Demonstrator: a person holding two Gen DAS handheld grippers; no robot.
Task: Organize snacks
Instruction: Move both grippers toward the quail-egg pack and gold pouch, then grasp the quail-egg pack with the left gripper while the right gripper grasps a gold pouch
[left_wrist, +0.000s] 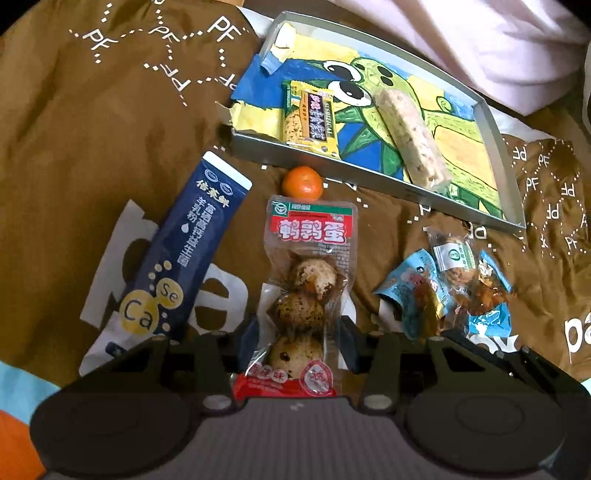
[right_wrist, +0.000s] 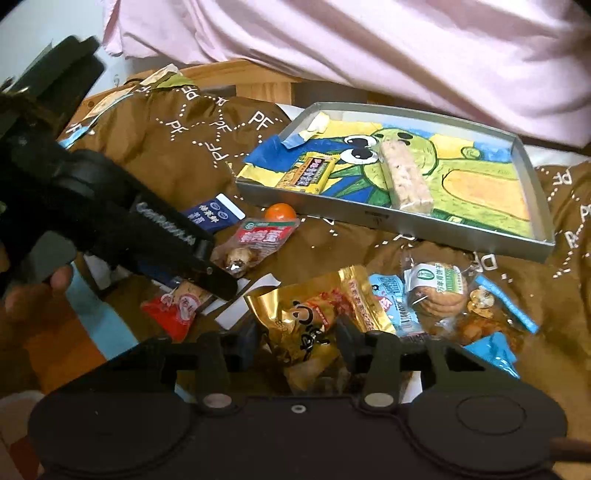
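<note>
Left wrist view: the left gripper (left_wrist: 295, 341) was clamped on the clear quail-egg packet with red ends (left_wrist: 308, 280) — short of the silver cartoon-lined tray (left_wrist: 369, 177). The right gripper (right_wrist: 297, 341) straddled a gold foil snack bag (right_wrist: 314, 317), whether gripping I couldn't tell.

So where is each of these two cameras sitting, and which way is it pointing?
Left wrist view: sits on the left claw, looking forward along its fingers at the quail-egg pack between them; only the claw shows.
Right wrist view: sits on the right claw, over a gold snack bag; the left claw and a hand show.
Both views share the tray, small orange and blue carton.
</note>
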